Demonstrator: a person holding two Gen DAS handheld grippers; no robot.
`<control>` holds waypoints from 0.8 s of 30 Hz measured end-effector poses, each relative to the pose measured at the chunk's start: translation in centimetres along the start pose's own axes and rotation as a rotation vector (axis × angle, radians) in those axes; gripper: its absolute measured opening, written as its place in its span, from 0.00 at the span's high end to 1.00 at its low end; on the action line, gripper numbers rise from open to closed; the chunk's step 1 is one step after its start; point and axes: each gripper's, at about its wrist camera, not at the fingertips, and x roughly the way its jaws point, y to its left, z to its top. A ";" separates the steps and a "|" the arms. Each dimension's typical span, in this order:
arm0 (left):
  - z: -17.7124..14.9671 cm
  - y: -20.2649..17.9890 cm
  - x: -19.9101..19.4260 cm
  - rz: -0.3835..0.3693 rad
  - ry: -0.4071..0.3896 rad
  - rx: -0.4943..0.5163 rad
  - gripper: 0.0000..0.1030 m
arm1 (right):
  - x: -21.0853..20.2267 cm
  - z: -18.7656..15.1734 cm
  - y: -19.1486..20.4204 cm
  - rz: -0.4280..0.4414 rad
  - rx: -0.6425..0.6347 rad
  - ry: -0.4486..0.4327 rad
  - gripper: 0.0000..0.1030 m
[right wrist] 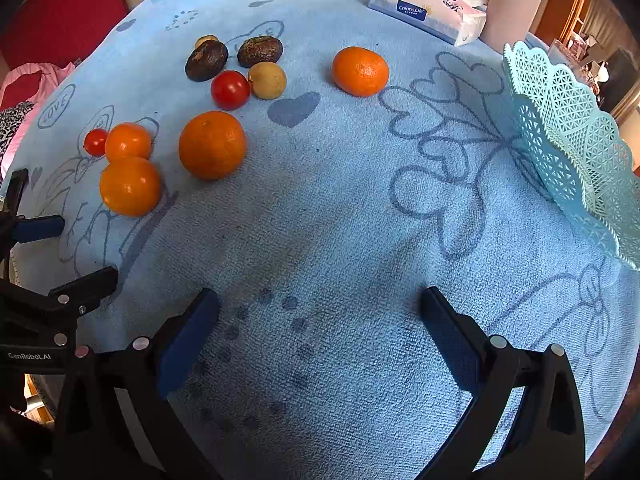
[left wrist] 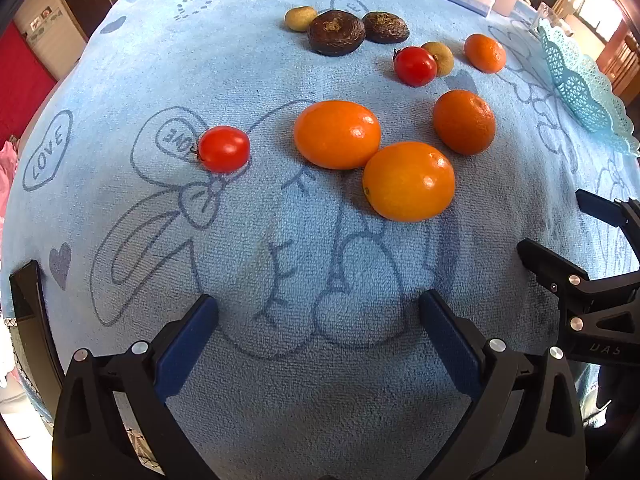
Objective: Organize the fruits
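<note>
Fruit lies loose on a blue towel (left wrist: 280,240). Two glossy oranges (left wrist: 337,134) (left wrist: 409,181) touch each other just ahead of my left gripper (left wrist: 318,308), which is open and empty. A mandarin (left wrist: 464,121), a second mandarin (right wrist: 360,71), two cherry tomatoes (left wrist: 223,149) (left wrist: 415,66), two dark brown fruits (left wrist: 336,32) and two small tan fruits (left wrist: 300,18) lie farther off. A pale turquoise lattice basket (right wrist: 568,136) stands at the right. My right gripper (right wrist: 320,308) is open over bare towel, apart from all fruit. The large mandarin (right wrist: 212,145) sits to its front left.
A tissue pack (right wrist: 424,10) and a pink cylinder (right wrist: 514,4) stand at the far edge of the table. The right gripper's body (left wrist: 588,292) shows at the right of the left wrist view. Red wall and a cabinet lie beyond the left table edge.
</note>
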 end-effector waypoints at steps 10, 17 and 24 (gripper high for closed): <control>0.3 -0.2 -0.2 -0.002 0.006 0.010 0.05 | 0.0 0.1 -0.1 -0.001 0.004 0.012 0.02; 1.5 -0.3 0.1 -0.016 0.029 0.045 0.05 | 0.2 0.7 -0.2 -0.006 0.015 0.069 0.02; 3.1 -0.1 0.3 -0.038 0.050 0.090 0.05 | 0.1 0.7 -0.2 -0.017 0.033 0.102 0.02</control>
